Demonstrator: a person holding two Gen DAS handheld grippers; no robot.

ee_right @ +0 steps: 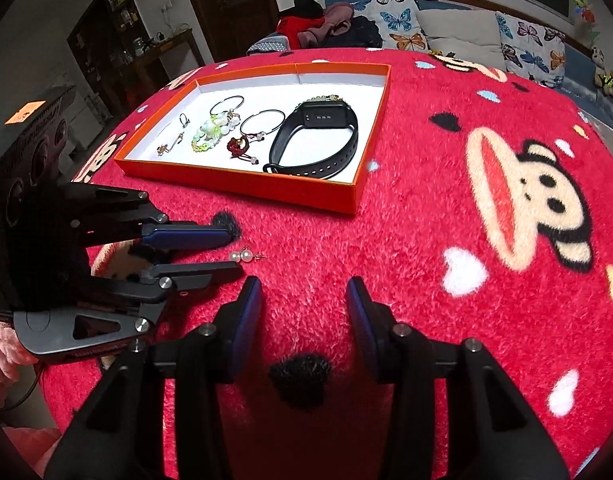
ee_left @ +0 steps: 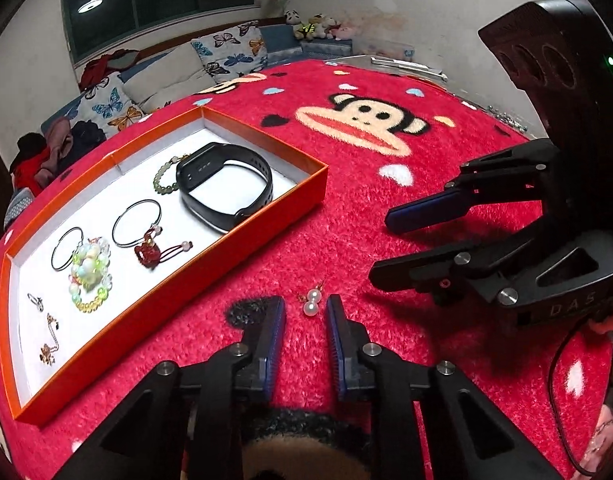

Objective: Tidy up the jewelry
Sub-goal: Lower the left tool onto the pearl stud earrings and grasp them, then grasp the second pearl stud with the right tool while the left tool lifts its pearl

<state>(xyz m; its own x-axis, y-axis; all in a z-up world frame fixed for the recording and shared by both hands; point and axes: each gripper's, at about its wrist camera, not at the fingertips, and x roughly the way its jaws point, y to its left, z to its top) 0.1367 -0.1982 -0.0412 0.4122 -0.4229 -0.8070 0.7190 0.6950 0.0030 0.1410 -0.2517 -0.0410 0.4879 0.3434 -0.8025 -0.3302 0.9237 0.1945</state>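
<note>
Lying on the red blanket (ee_left: 346, 216), outside the orange box (ee_left: 210, 268): two pearl earrings (ee_left: 312, 302), touching each other, gold pins just visible. Framed by the left gripper (ee_left: 306, 312), jaws spread a little, one blue pad on each side of the pearls, not touching them. Seen from the right wrist camera as well: pearl earrings (ee_right: 242, 256) just in front of the left gripper (ee_right: 232, 252) tips, between the upper and the lower finger line.

Held well apart from the pearls: right gripper (ee_right: 304, 292), jaws spread wide, nothing between them, only red blanket (ee_right: 426, 200) and a black spot of the pattern below. From the left wrist camera, right gripper (ee_left: 380, 246) to the right side, above the blanket.

Resting inside the orange box (ee_right: 242, 186) on its white floor: black watch band (ee_left: 226, 184), green bead bracelet (ee_left: 164, 178) partly behind it, two thin wire hoops, red knot charm (ee_left: 146, 252), pale bead bracelet (ee_left: 90, 272), small ring (ee_left: 36, 301), gold chain (ee_left: 50, 344).
</note>
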